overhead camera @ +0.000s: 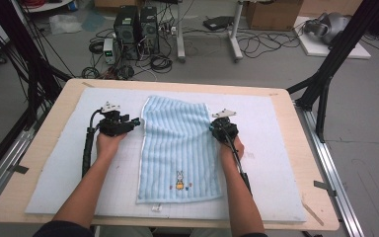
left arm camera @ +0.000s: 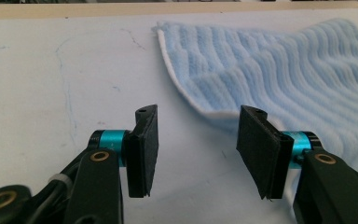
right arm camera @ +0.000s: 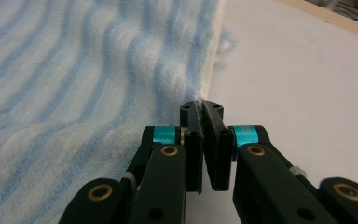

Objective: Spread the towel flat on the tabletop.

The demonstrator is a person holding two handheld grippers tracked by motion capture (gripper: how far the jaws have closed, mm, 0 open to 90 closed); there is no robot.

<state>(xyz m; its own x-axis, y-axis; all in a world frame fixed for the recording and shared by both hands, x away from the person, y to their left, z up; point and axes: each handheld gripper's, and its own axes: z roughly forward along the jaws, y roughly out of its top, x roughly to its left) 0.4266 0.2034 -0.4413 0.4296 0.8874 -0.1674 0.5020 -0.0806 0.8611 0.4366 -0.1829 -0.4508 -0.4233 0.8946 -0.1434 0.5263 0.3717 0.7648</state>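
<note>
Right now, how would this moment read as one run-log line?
towel: flat on mat | right gripper: shut on towel's right edge | left gripper: open at towel's left edge, not gripping

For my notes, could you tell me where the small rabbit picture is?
In the high view, the small embroidered rabbit picture sits near the bottom edge of the ribbed light-blue towel, between the person's forearms.

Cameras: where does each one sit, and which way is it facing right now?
High view: above the person's side, looking forward and down on the table; both forearms enter from below.
Left gripper view: rides the left claw, open, facing the towel edge.
Right gripper view: rides the right claw, shut on the towel's edge.
All three share the towel.
</note>
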